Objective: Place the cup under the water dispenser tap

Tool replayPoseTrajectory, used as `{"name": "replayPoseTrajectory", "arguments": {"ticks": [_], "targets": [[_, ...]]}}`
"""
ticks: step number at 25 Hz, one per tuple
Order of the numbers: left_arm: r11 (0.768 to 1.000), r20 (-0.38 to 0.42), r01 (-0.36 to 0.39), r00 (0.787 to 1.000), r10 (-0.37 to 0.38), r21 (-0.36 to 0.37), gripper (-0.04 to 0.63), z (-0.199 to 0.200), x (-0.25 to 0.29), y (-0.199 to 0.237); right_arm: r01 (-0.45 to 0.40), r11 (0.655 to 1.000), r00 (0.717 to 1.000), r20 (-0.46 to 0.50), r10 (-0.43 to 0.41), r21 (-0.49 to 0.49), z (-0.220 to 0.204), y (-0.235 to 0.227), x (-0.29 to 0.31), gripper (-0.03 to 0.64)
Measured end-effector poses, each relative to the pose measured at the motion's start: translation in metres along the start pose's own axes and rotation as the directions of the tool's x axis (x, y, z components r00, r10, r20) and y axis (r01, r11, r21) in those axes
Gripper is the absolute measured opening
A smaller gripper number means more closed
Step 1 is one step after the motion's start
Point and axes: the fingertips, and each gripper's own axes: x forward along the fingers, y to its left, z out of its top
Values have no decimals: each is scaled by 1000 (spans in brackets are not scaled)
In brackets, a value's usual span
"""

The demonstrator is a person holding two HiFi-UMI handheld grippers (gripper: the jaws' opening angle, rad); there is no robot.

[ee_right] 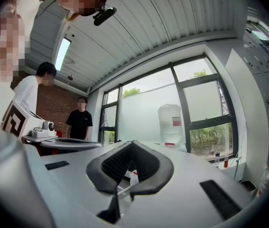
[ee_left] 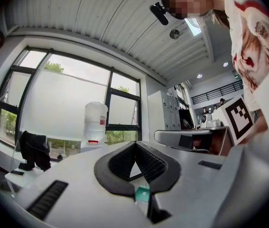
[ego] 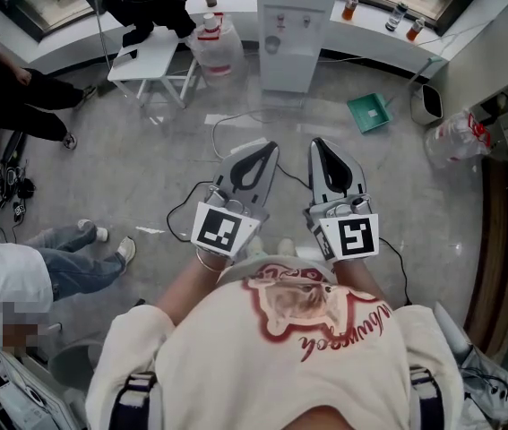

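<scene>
The white water dispenser (ego: 294, 25) stands against the far wall, straight ahead across the grey floor. Its upturned bottle shows in the left gripper view (ee_left: 96, 122) and in the right gripper view (ee_right: 171, 125). I see no cup in any view. My left gripper (ego: 270, 147) and right gripper (ego: 318, 143) are held side by side in front of my chest, pointing level at the dispenser. The left gripper's (ee_left: 135, 144) jaw tips meet with nothing between them. The right gripper's (ee_right: 132, 144) tips also touch, empty.
A white stool (ego: 150, 56) with a black garment and a spare water jug (ego: 213, 43) stand left of the dispenser. A green dustpan (ego: 370, 113) and cables (ego: 236, 119) lie on the floor. A seated person's legs (ego: 74, 258) are at the left.
</scene>
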Motion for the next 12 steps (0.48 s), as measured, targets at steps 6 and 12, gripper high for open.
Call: {"name": "replayPoseTrajectory", "arguments": {"ticks": [6, 12], "targets": [[1000, -1, -5, 1000, 5, -7, 20, -2, -5, -2, -12, 1000, 1000, 0, 12, -5, 0, 4, -3, 25], [1000, 2, 10, 1000, -10, 6, 20, -1, -1, -4, -2, 1000, 1000, 6, 2, -12, 3, -3, -2, 25]]}}
